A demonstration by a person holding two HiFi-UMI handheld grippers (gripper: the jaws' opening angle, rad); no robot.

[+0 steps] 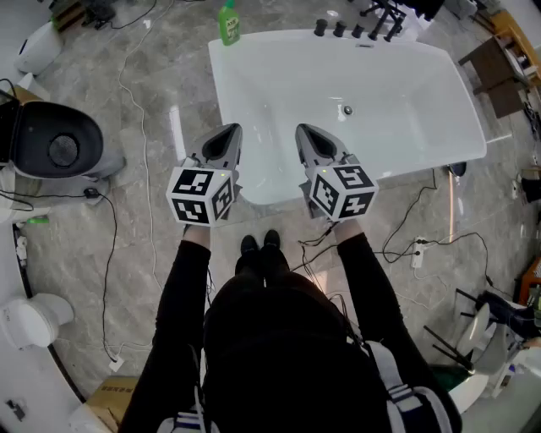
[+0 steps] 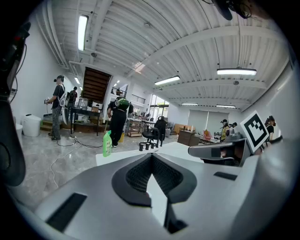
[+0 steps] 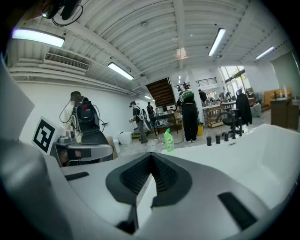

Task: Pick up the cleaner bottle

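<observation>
Pointing across the near rim of the bathtub [image 1: 221, 84], the left hand-held gripper [image 1: 225, 139] is held with its jaws brought fully together and nothing between them. The right hand-held gripper [image 1: 311, 142] is carried just beside it, its jaws likewise closed on nothing. The step in hand is judged to be the approach, since the bottle [image 1: 228, 23] is well apart from both and appears to stand at the far left corner of the rim, left of the taps [image 1: 338, 30]. For this to be done well, one hand-held gripper should be chosen, probably the left, as the bottle lies on that side. Its jaws should be opened wide before the bottle is neared, not at the last moment. The body, rather than the narrow neck, is best taken, with the jaws kept level and centred so that both pads meet the plastic together. A glancing touch should be avoided: the bottle is light-looking and set near an edge, so it could be tipped into the tub or onto the grey floor [image 1: 152, 211]. Cables trailing on that floor should be minded if a step round the tub is needed. The bottle is seen upright, bright green, with a slanted neck and cap of the same colour. It has a pale label whose print is too small to be read.
</observation>
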